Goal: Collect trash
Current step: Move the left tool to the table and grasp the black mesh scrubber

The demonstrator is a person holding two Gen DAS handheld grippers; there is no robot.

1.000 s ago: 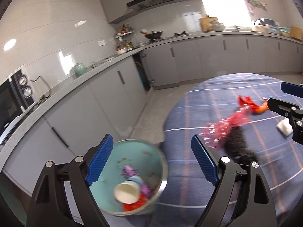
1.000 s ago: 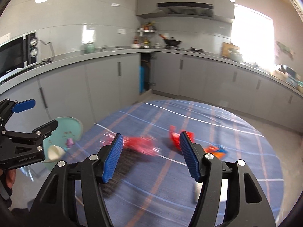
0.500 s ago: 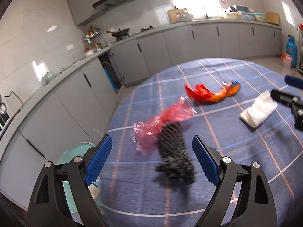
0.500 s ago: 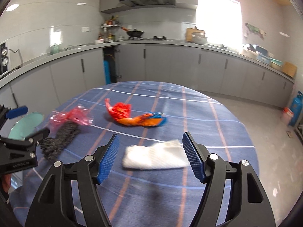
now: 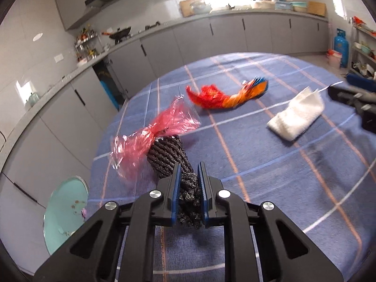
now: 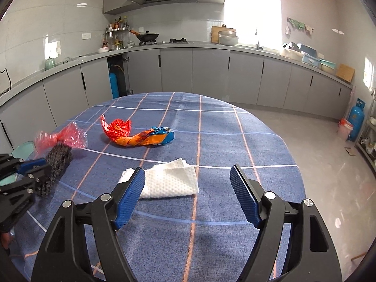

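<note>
Fingers [image 5: 176,183] of the left gripper [image 5: 188,176] are clamping a black scrubber [image 5: 168,155] with pink wrapper [image 5: 155,132] above the tabletop [image 6: 223,129]; the right gripper [image 6: 188,197] is gaping wide over a white napkin [image 6: 169,182].

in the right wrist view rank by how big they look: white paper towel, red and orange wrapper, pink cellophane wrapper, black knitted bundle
1. White paper towel, though it lies nearest the camera.
2. Red and orange wrapper.
3. Pink cellophane wrapper and black knitted bundle: about alike, and the left gripper hides part of the bundle.
</note>
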